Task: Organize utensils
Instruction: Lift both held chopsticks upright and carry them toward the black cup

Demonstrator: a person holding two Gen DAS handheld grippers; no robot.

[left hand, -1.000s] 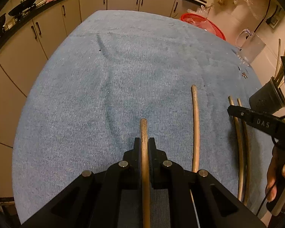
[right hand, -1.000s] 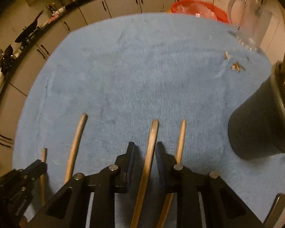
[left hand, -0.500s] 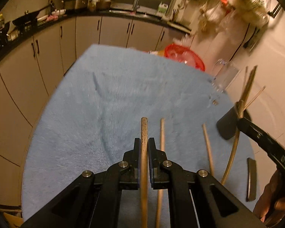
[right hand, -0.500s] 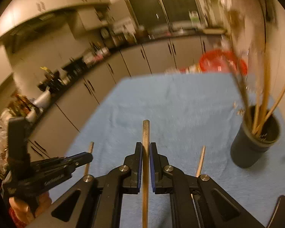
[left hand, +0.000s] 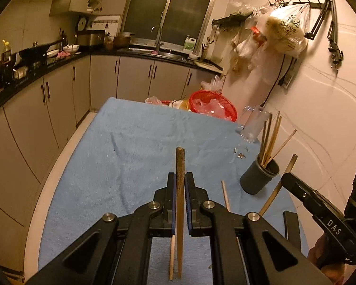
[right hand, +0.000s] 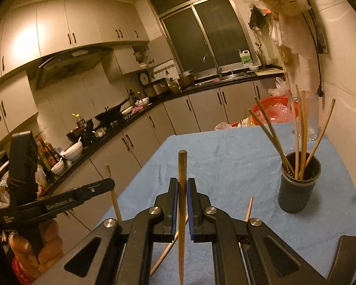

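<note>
I have a chopstick in each tool and both are lifted clear of the table, so the step in hand is the carry to the holder. My left tool is clamped on a dark, worn chopstick that runs straight ahead toward twelve o'clock; below it two loose chopsticks lie on the blue cloth. From the left view the dark holder cup stands at two o'clock, near the table's right edge and close to the wall, with several sticks already leaning in it. My right tool is likewise clamped on a lighter chopstick, and from here the cup sits at two o'clock. Next I judge each stick must be tipped nose-down over the cup's mouth and released, one tool at a time. Room is ample to the left and ahead; the tight side is the right, where the fanned sticks, the clear jug and the wall crowd the cup.
</note>
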